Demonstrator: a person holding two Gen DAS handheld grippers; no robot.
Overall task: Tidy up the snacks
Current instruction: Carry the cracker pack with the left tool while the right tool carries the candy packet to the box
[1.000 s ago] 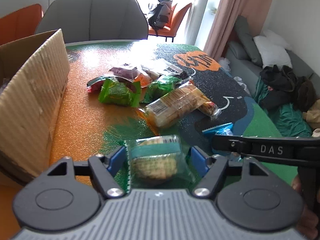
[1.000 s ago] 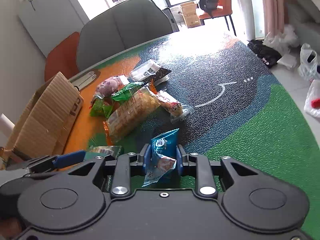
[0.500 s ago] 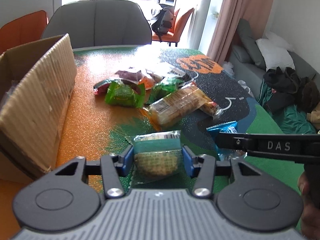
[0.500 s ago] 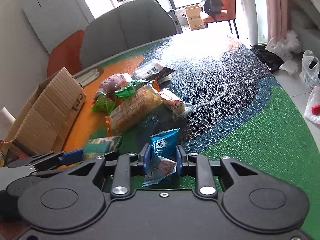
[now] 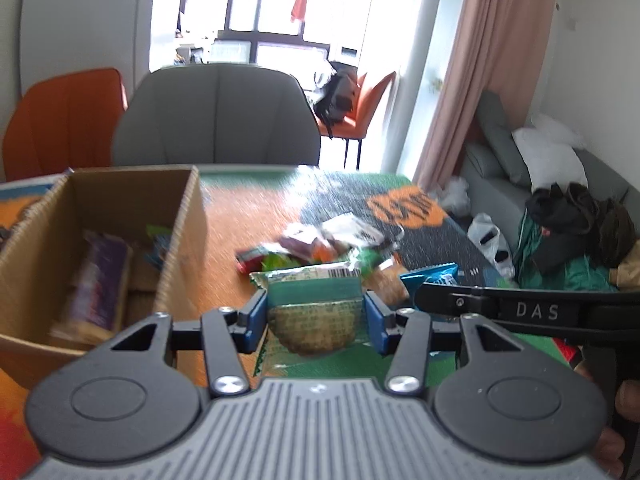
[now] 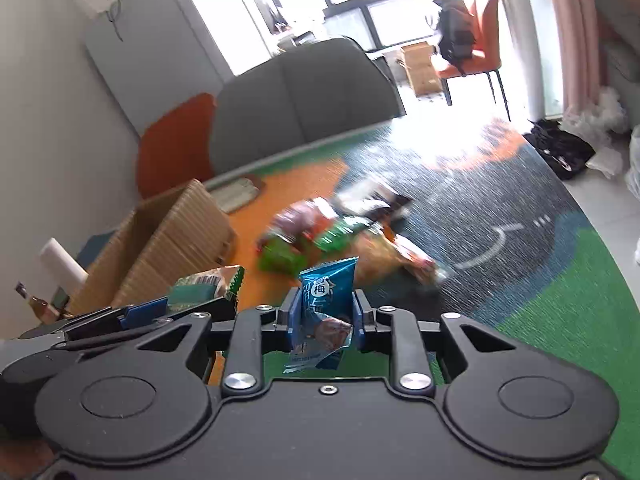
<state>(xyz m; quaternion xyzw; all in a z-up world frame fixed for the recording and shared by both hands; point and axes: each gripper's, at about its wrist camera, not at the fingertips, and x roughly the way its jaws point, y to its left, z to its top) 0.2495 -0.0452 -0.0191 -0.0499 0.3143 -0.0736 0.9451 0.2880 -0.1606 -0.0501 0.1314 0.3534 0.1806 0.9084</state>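
At the left, an open cardboard box is seen on the table, with blurred packets lying inside it. Beside it, a green-wrapped round biscuit packet is clamped between the blue pads of the left gripper, raised above the tabletop. Further right, a blue snack packet printed with white characters is pinched upright in the right gripper. Beyond both, a blurred pile of loose snacks is spread on the table.

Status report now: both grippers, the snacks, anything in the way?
Left gripper shut on green cookie packet. Right gripper shut on blue snack packet. Cardboard box open at left, nothing blocking. Snack pile on table.
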